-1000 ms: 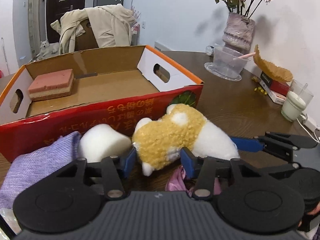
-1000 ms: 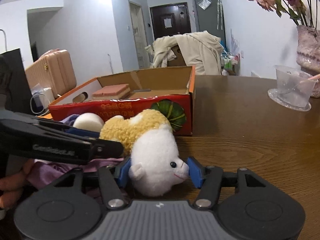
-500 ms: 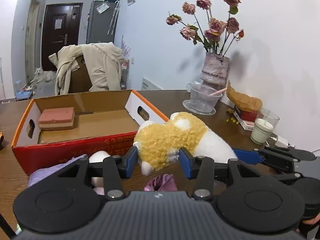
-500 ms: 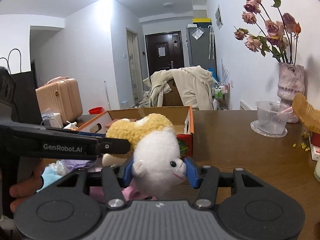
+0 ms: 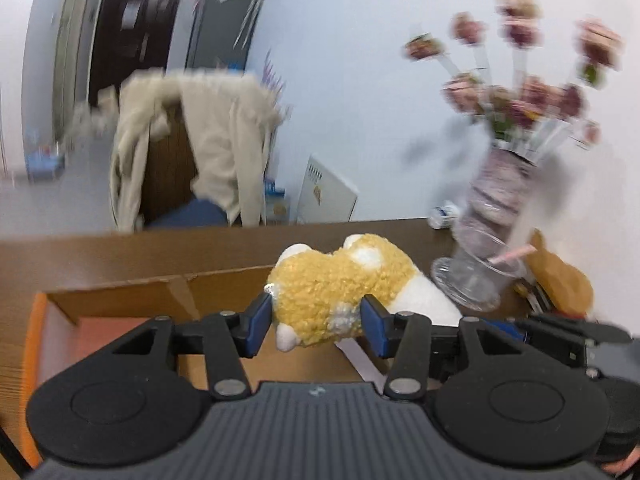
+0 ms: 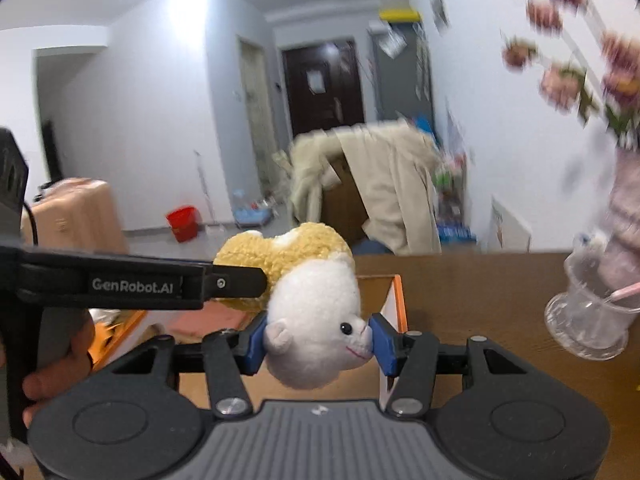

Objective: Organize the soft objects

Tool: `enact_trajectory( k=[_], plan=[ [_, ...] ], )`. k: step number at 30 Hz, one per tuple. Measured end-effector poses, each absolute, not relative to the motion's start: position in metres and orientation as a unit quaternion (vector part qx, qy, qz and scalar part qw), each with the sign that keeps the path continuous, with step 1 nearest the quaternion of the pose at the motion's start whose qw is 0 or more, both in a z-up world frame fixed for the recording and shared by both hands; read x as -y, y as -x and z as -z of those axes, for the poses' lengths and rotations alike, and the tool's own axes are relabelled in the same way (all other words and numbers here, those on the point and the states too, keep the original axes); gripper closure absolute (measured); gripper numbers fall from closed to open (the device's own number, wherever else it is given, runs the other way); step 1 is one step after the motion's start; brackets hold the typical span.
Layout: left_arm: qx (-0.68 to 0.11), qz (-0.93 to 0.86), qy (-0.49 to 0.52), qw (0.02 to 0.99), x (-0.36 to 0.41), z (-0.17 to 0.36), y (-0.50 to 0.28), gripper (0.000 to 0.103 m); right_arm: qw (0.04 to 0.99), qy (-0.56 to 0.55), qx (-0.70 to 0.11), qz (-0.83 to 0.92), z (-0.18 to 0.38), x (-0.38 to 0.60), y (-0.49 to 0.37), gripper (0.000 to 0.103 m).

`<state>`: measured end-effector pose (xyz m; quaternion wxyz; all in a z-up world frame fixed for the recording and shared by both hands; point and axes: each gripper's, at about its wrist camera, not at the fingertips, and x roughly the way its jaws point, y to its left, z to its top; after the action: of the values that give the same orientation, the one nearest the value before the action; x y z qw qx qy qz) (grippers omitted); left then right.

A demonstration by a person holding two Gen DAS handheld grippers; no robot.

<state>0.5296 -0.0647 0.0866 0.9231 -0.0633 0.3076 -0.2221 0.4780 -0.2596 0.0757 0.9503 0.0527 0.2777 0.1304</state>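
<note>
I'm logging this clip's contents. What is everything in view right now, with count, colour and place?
plush toy: one, yellow and white, held over the box
cardboard box: one, brown with orange rim, on the table
table: one, brown
plastic cup: one, clear, beside the vase
vase: one, pinkish, with pink flowers
coat: one, beige, over a chair
left tool: jaws opening, pads on the yellow end
right tool: clamped on the white head

"GenRobot.AI" stands in pale letters on the black arm of the left claw point(image 6: 240, 280), seen at the left of the right wrist view. Papers on the far door and a white panel by the wall are too blurred to read.
</note>
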Motion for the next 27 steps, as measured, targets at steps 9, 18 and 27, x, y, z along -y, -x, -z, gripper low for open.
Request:
enact_trajectory(
  k=[9,18,27],
  plan=[
    [-0.386,0.219,0.131,0.887,0.044,-0.009,-0.603,0.041,0.937,0.040,-0.343,-0.059,-0.012,0.214,-0.564,0.043],
    [-0.338,0.220,0.099,0.910,0.044,-0.043,-0.573,0.029,0.939,0.021,-0.335,-0.076,-0.035,0.226,-0.554,0.039],
    [-0.252,0.202,0.094,0.942,0.000,-0.140,-0.449,0.007,0.960,-0.059,-0.247,-0.117,-0.138,0.285,-0.454,0.020]
  ],
)
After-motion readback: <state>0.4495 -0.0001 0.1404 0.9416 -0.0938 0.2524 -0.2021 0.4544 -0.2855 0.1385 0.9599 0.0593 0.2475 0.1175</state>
